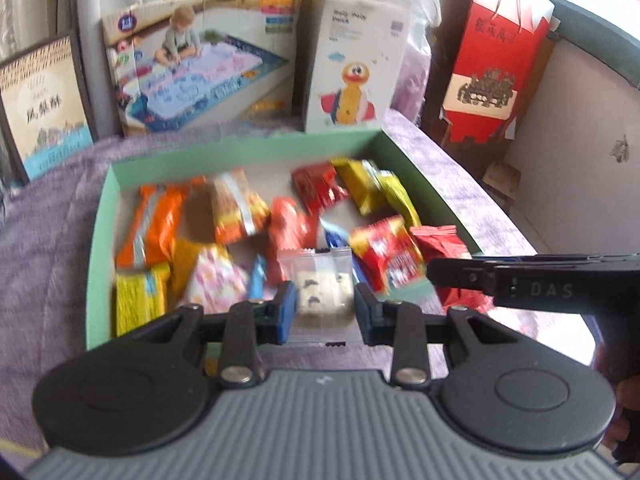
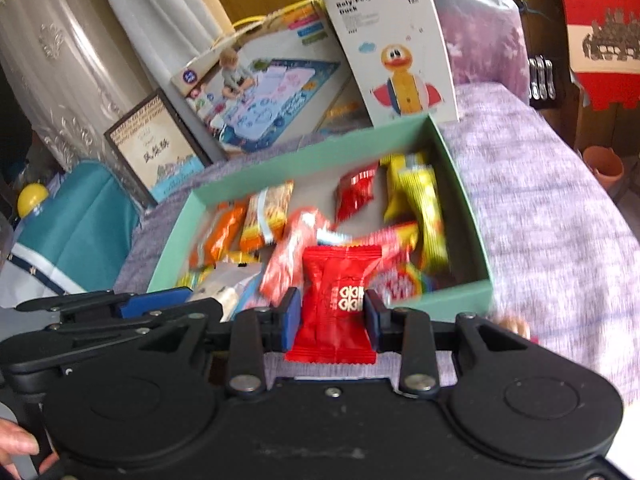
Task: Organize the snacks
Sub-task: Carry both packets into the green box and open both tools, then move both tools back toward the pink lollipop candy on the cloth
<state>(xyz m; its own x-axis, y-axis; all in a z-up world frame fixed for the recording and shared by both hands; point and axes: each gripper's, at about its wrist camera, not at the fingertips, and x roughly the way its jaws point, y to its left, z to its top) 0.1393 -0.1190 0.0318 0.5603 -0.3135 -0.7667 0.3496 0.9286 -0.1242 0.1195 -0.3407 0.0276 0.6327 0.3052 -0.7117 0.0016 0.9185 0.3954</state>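
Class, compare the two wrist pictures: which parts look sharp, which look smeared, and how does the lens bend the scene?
Left wrist view: the left gripper and its clear-wrapped pale snack are sharp, while the mint-green cardboard box is smeared. Right wrist view: the right gripper and red foil packet are sharp, the loose snacks blurred. Both views bulge, with dark corners.

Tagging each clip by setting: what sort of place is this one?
Most likely a lived-in home room, perhaps a bedroom: a purple quilted cover under the snack box, children's toy boxes propped behind it, and lace curtains.
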